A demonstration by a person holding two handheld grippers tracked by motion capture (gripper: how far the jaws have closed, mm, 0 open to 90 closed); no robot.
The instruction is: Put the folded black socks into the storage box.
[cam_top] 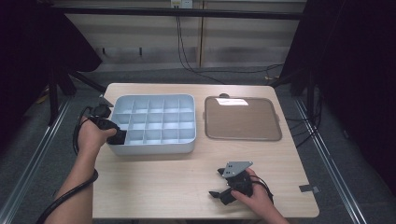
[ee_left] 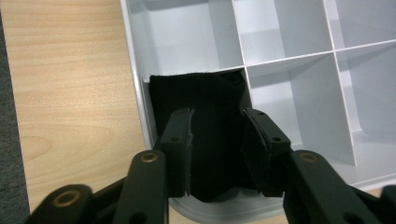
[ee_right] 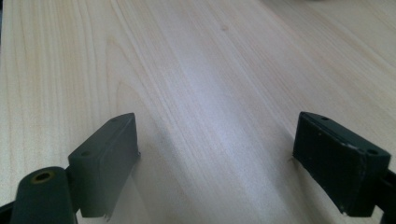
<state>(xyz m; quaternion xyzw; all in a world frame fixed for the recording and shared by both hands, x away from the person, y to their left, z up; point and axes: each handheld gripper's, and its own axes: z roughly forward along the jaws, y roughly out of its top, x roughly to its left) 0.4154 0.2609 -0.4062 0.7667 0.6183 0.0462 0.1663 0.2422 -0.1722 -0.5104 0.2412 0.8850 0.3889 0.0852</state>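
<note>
Black jaws of the left gripper [ee_left: 215,140] stand apart around a black cloth [ee_left: 205,93], letting it drop into the tray's [ee_left: 140,88] corner box. Right gripper [ee_right: 215,158] rests spread wide, holding nothing.

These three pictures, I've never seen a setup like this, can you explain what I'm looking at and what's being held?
A person sits at a wooden table and holds a hand tool with two black jaws in each hand. No robot arm is involved.

The high view looks down from above. The other two come from small cameras riding on each tool, looking along its jaws.

On the table lie a grey tray split into many compartments and, beside it, a flat brownish lid.

The left gripper reaches into a corner compartment, where a black cloth is tucked. The cloth sits between the jaws, which stand partly apart; whether they still pinch it I cannot tell.

The right gripper rests near the table's front edge, jaws wide open over bare wood, holding nothing.
</note>
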